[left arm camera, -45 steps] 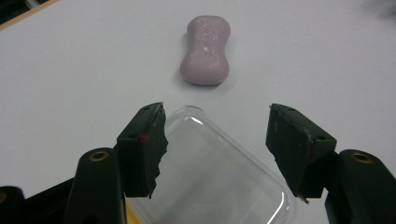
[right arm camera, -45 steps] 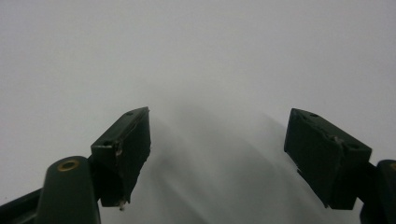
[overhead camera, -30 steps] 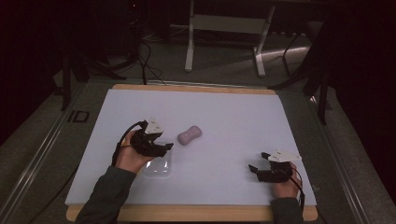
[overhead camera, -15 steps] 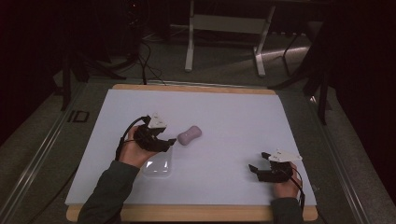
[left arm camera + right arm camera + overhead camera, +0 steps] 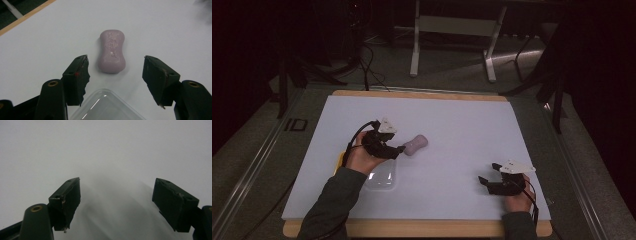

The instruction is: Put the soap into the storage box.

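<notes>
**A:** Item one?

**B:** I log one pink soap bar (image 5: pixel 111 51), waisted in the middle, lying flat on the white worktop (image 5: pixel 462 125) left of centre. In the high view its long axis runs roughly left to right, tilted slightly, the far end up and to the right. In the left gripper view the same axis runs straight away from the camera, in line with the gap between the fingers.

**A:** Left gripper?

**B:** Left gripper (image 5: pixel 115 75), fingers (image 5: pixel 76 75) spread wide, wider than the bar. The bar's near end sits just ahead of the tips, untouched. A hand (image 5: pixel 359 159) holds the unit just left of the bar.

**A:** Anything only the close view gives you?

**B:** Embossed lettering running along the top face of the bar; from above it reads as a plain pink lump (image 5: pixel 416 145). The close view also shows the rim of a clear plastic container (image 5: pixel 105 106) directly below the fingers. From above I see that container (image 5: pixel 381 177) lying beside the forearm, with something yellow (image 5: pixel 339 161) at the wrist that I cannot identify.

**A:** Right gripper?

**B:** Right gripper (image 5: pixel 488 173), near the front right corner, well apart from the bar. Its own view shows fingers (image 5: pixel 66 200) spread wide over bare white surface, holding nothing.
</notes>
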